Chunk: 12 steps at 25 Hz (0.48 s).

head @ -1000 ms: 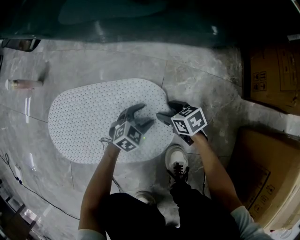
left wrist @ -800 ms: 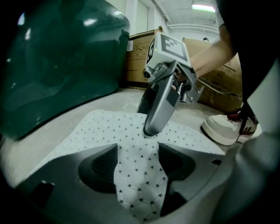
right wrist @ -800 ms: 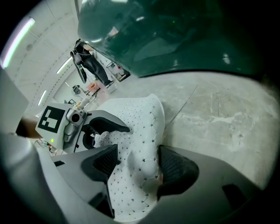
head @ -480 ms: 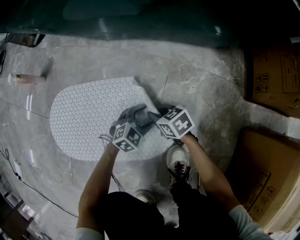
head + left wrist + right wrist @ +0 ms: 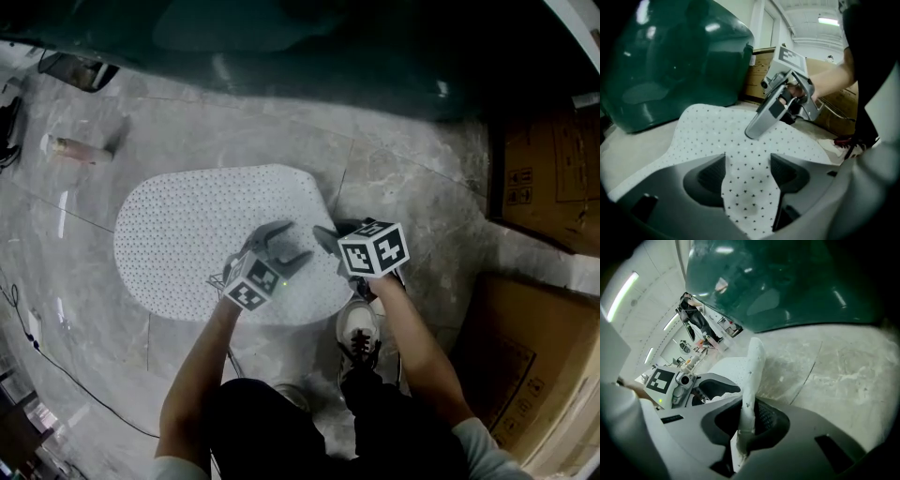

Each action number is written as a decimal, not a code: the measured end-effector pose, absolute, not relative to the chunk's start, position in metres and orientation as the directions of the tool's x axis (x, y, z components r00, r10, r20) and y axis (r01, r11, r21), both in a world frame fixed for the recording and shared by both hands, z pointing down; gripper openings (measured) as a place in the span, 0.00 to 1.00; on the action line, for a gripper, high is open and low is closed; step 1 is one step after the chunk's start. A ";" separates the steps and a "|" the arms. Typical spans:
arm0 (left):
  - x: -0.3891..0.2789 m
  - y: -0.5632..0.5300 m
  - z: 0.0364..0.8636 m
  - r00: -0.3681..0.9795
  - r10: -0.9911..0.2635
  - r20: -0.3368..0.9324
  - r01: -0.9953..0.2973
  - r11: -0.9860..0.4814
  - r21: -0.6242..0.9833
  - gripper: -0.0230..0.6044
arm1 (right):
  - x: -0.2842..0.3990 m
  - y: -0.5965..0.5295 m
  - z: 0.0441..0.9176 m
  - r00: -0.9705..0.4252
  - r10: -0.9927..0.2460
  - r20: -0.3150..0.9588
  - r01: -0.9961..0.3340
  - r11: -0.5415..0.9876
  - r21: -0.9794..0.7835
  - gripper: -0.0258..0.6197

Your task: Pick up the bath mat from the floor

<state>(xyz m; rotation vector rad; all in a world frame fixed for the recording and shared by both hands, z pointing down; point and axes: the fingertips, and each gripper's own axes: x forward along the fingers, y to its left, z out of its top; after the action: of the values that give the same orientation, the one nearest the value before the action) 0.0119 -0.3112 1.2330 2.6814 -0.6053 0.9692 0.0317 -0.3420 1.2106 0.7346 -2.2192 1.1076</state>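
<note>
On the grey marble floor (image 5: 412,187), at the middle of the head view, lies the white bath mat (image 5: 202,234), dotted all over with small holes. Its rounded end points toward 9 o'clock. Its 3 o'clock edge is raised off the stone and turned up, so that side looks cut straight.

The right gripper (image 5: 327,236) reaches in from 4 o'clock and has that raised edge pinched between its pads. In the right gripper view the mat stands as a thin white strip, clamped on both sides and rising up out of the jaws.

The left gripper (image 5: 292,242) comes from 6 o'clock, just beside the right one, over the mat's near right part. Its fingers are spread wide. The left gripper view shows dotted mat in the gap between them, with neither pad pressing on it.

A white shoe (image 5: 357,328) sits at 5 o'clock, just off the mat's edge. Toward 12 o'clock a large dark green rounded body (image 5: 309,47), possibly a tub though the dim light leaves that unsure, borders the floor. Cardboard boxes (image 5: 544,159) stand at 3 o'clock, well apart from the mat. A small cylinder (image 5: 80,148) lies on the stone at 10 o'clock.
</note>
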 end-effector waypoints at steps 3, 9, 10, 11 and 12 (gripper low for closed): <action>-0.006 -0.325 1.204 0.678 -0.353 0.644 -0.500 -0.865 0.052 0.50 | 0.037 -0.352 1.180 -0.694 -0.285 0.661 -0.693 0.512 -0.507 0.09; -0.062 -0.373 1.131 0.585 -0.563 0.583 -0.698 -0.716 0.010 0.41 | 0.074 -0.392 1.082 -0.622 -0.493 0.608 -0.771 0.520 -0.368 0.09; -0.068 -0.374 1.121 0.577 -0.582 0.573 -0.715 -0.699 0.011 0.40 | 0.078 -0.391 1.068 -0.613 -0.506 0.607 -0.778 0.522 -0.351 0.09; -0.073 -0.376 1.111 0.568 -0.598 0.565 -0.728 -0.685 0.006 0.38 | 0.081 -0.391 1.056 -0.603 -0.521 0.604 -0.785 0.523 -0.333 0.09; -0.078 -0.378 1.101 0.559 -0.614 0.558 -0.738 -0.675 -0.002 0.37 | 0.084 -0.392 1.044 -0.594 -0.539 0.597 -0.791 0.525 -0.313 0.09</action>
<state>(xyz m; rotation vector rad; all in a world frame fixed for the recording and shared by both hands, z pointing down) -0.0778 -0.3782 1.1009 2.5629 -1.1303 0.7822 0.0844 -0.3922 1.0437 1.0882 -2.3381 0.7945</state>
